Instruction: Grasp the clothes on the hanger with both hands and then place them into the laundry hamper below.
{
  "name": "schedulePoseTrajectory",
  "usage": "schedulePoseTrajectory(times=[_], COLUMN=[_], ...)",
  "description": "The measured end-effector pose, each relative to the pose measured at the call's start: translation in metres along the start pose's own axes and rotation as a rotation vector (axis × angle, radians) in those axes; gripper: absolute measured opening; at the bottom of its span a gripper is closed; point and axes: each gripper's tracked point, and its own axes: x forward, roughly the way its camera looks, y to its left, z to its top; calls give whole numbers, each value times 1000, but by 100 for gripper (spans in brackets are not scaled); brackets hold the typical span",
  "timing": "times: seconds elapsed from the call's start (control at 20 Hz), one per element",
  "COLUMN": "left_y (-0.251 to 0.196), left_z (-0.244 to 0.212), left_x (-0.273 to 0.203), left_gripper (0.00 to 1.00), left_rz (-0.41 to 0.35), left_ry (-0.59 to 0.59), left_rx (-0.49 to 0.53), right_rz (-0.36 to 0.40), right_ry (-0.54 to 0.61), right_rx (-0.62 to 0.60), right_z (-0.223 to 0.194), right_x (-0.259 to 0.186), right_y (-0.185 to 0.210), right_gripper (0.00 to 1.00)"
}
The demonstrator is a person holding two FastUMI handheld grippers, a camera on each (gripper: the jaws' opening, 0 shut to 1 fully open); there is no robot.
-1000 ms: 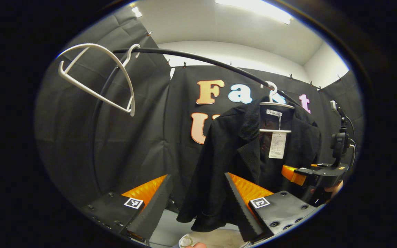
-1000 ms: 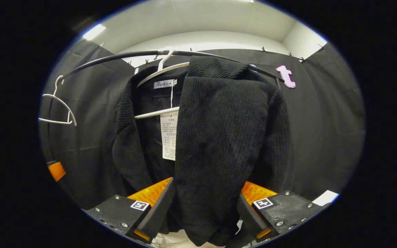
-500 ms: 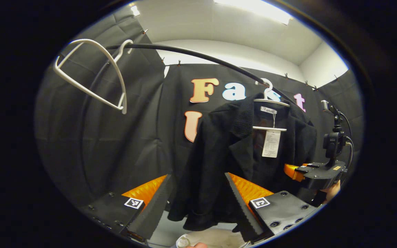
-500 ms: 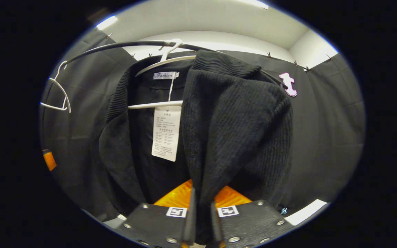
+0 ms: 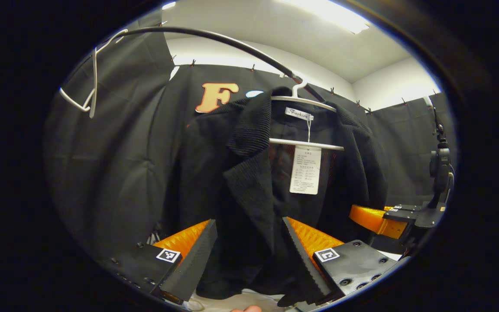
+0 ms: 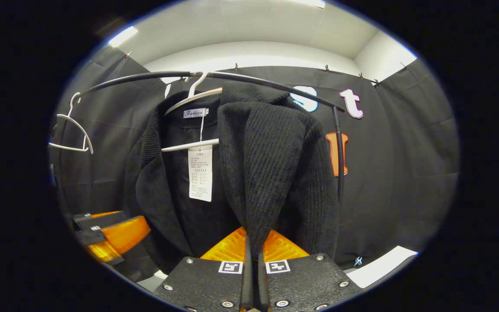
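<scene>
Two grippers at one black jacket (image 5: 249,182) hung on a white hanger (image 5: 303,100) from the black rail (image 6: 145,78), right gripper (image 6: 253,277) jaws clamped on its front edge, left gripper (image 5: 249,255) jaws spread wide around the other front panel, empty hanger (image 6: 74,136) hung alongside.
</scene>
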Motion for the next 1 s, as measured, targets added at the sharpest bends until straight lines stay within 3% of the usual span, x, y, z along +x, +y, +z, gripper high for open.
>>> schedulePoseTrajectory(times=[0.15, 0.2, 0.25, 0.3, 0.4, 0.6, 0.65, 0.9, 1.0], left_y=[-7, -6, -7, -5, 6, 29, 35, 81, 89], left_z=[-11, -15, -20, -23, -28, -28, -27, -15, -6], left_x=[27, 35, 41, 43, 58, 73, 73, 58, 48], left_gripper=[92, 100, 100, 92, 100, 96, 92, 21, 22], left_rz=[37, 65, 85, 108, 165, 243, 254, 330, 328], left_ry=[-1, -3, -9, -18, -24, -40, -39, -60, -72], left_rx=[-12, -3, 5, 14, 33, 57, 67, 34, 21], right_rz=[1, 0, 0, 2, 12, 47, 52, 63, 64], right_ry=[-4, -5, -5, -5, -4, -4, -5, -16, -23], right_rx=[-7, -4, 0, 4, 7, -9, -10, -10, -6], right_z=[5, 6, 7, 7, 7, 7, 8, 7, 6], right_x=[-7, -8, -10, -11, -13, -17, -19, -20, -19], right_y=[-3, -4, -4, -4, -2, 7, 8, 10, 10], right_gripper=[5, 5, 5, 5, 5, 5, 5, 5, 5])
